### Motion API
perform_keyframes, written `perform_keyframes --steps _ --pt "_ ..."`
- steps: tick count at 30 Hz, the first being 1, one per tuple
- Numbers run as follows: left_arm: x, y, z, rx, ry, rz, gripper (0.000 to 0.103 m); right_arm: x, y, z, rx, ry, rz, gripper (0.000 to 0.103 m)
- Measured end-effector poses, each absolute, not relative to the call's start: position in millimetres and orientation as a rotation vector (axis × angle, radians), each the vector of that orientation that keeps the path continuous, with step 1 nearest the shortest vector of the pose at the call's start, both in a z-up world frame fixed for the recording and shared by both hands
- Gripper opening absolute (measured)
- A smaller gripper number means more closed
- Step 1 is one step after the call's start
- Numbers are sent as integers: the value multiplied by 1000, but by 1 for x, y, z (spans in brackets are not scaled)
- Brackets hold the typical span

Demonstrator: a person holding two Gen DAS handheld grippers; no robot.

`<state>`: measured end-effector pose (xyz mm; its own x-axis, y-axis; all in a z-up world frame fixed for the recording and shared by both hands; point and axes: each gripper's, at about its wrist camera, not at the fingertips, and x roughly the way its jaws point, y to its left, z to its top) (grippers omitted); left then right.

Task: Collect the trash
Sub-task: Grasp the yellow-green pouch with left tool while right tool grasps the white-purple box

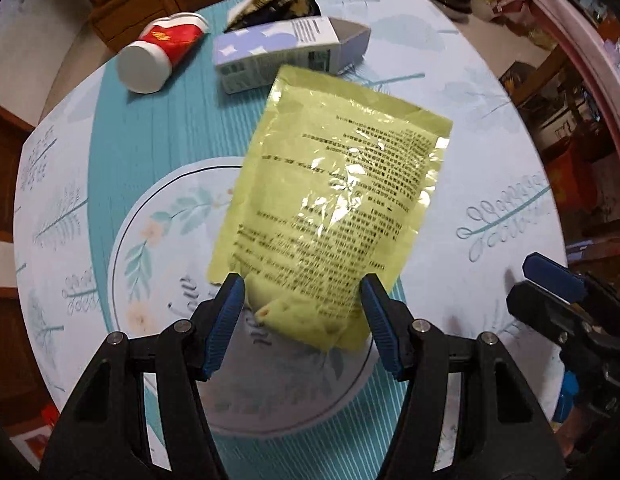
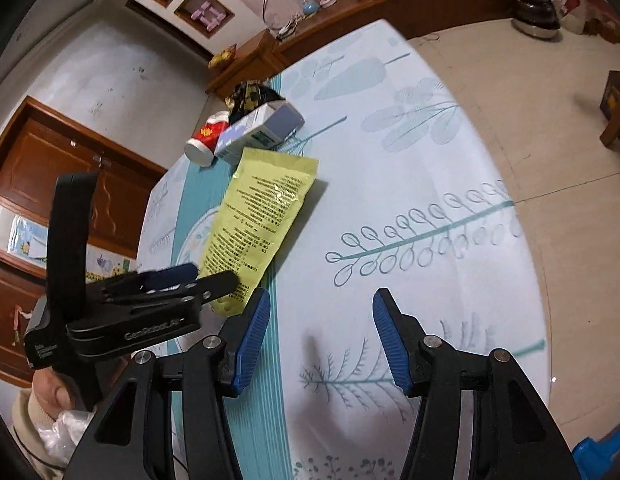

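Trash on table (image 1: 490, 92): yellow pouch (image 1: 334, 200) flat at centre, near edge between spread jaws of downward-pointing left gripper (image 1: 302, 304), evidently poised to pinch it; cup (image 1: 158, 60), carton (image 1: 286, 52), dark wrapper (image 1: 278, 0) beyond; right gripper (image 2: 320, 332) open, empty, beside pouch.

Black gripper (image 1: 302, 320) frames, ribbed blue pads (image 2: 252, 344), silver screws, beige sleeve (image 2: 24, 412).
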<state>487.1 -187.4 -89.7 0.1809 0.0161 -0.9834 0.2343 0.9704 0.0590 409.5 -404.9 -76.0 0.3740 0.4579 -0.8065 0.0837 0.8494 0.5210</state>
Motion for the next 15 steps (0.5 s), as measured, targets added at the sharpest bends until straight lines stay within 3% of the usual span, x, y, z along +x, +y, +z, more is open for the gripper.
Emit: perform_keyframes --steps 8,11,13,15 --pt "503 -194 -109 143 1385 -164 55 425 -395 -89 517 1210 301 54" --pt "502 -195 -109 147 1351 -176 38 429 -392 -91 517 1217 312 54" --pt "501 -199 -109 143 1339 -184 13 430 -391 -92 515 1215 316 54" --pt "500 -200 -110 116 1336 -179 9 427 -391 -93 515 1221 319 54"
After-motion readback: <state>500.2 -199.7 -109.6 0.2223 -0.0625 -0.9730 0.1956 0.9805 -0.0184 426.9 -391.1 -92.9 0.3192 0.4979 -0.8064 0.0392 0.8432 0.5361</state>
